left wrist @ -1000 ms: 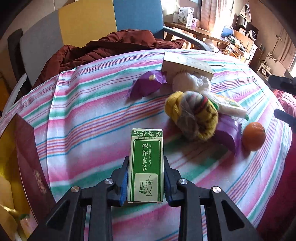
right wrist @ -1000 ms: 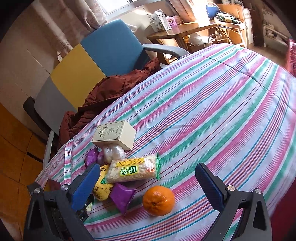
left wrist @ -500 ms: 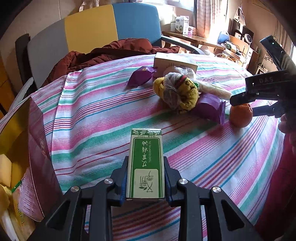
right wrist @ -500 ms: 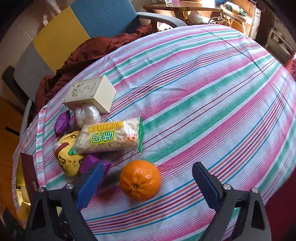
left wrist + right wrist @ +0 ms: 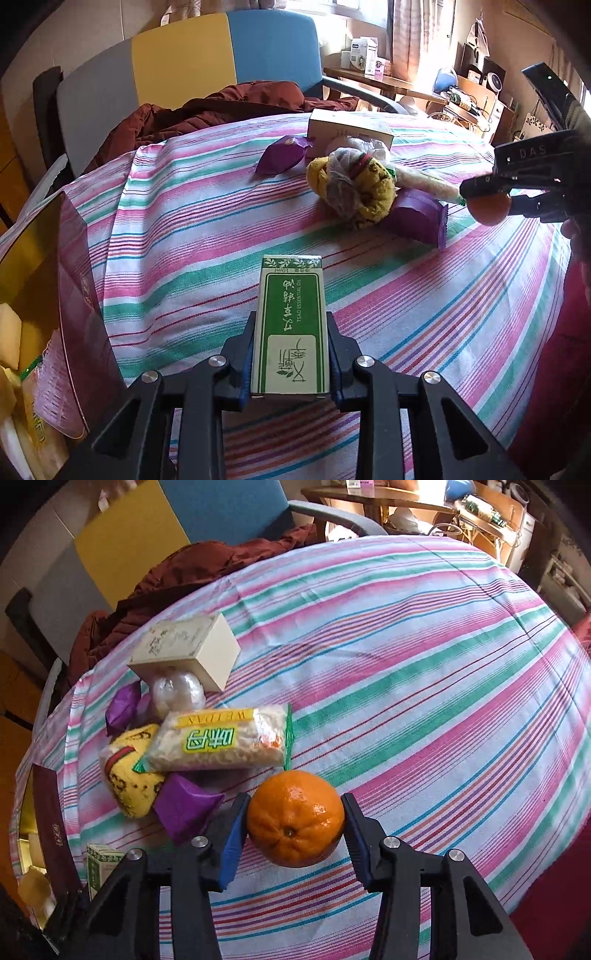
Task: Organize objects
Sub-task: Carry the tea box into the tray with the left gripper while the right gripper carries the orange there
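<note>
My left gripper point(image 5: 291, 318) is shut on a green and white essential oil box point(image 5: 290, 295), held above the striped tablecloth point(image 5: 184, 240). The same box point(image 5: 103, 864) shows at the lower left of the right wrist view. My right gripper point(image 5: 295, 805) points down at an orange point(image 5: 295, 818) on the cloth. Its jaws are closing and the blue pads touch both sides of the fruit. In the left wrist view that gripper point(image 5: 487, 199) grips the orange point(image 5: 487, 210) at the right.
Left of the orange lie a noodle snack packet point(image 5: 218, 744), a yellow bag point(image 5: 127, 771), two purple packets point(image 5: 184, 808), a white wrapped ball point(image 5: 177, 694) and a cream box point(image 5: 184, 650). An open dark red carton point(image 5: 74, 295) stands at the table's left edge. A chair holds a brown jacket point(image 5: 221, 107).
My right gripper dropped over the orange and its wide jaws closed around it. My left gripper carried the green box leftward, toward the red carton.
</note>
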A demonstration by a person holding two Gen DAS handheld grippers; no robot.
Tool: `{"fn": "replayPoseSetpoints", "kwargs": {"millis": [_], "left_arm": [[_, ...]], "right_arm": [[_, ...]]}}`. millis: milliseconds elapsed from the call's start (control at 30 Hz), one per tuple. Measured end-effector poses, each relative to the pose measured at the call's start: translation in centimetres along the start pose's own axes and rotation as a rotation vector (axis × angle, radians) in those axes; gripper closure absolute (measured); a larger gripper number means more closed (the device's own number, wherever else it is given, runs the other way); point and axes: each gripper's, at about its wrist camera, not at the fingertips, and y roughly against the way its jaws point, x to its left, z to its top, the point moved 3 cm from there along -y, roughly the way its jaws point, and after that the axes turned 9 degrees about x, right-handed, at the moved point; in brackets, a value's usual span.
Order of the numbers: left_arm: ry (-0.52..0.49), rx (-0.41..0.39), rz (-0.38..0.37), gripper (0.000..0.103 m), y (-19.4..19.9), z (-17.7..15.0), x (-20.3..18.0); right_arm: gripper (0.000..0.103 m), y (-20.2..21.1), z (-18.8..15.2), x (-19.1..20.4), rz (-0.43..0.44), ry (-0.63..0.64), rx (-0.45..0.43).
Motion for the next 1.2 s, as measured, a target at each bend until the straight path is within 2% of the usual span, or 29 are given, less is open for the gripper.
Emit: {"fn": "replayPoseSetpoints", "kwargs": {"millis": [100, 267, 367, 500, 667, 833, 1000, 1200], "left_arm": [[0.014, -0.011, -0.020, 0.073, 1.2, -0.6, 0.2], [0.034, -0.084, -0.050, 0.073, 5.6, -1.4, 1.0], [0.080, -0.137, -0.056, 0.073, 8.7, -1.9, 2.9], [0.180, -0.193, -0.029, 0.073, 12.1, -3.3, 7.4], [0.322, -0.209, 0.057, 0.073, 14.0, -5.9, 14.0], [0.424, -0.178, 0.116, 0.073, 13.5, -8.8, 18.6], [0.497, -0.147, 0.136, 0.073, 12.6, -11.5, 21.2], [0.546, -0.114, 0.129, 0.072, 11.5, -12.7, 22.7]], "right_arm": [[0.054, 1.6, 0.4, 0.1, 0.064, -0.006, -0.072], [0.054, 4.0, 0.6, 0.5, 0.106, 0.007, -0.185], [0.054, 5.2, 0.4, 2.2, 0.128, 0.056, -0.232], [0.054, 6.2, -0.6, 4.5, 0.158, 0.159, -0.277], [0.054, 6.5, -2.3, 8.7, 0.204, 0.276, -0.255], [0.054, 7.1, -4.9, 15.8, 0.288, 0.426, -0.218], [0.054, 6.3, -7.6, 24.0, 0.354, 0.581, -0.157], [0.053, 4.0, -10.5, 31.8, 0.376, 0.706, -0.078]]}}
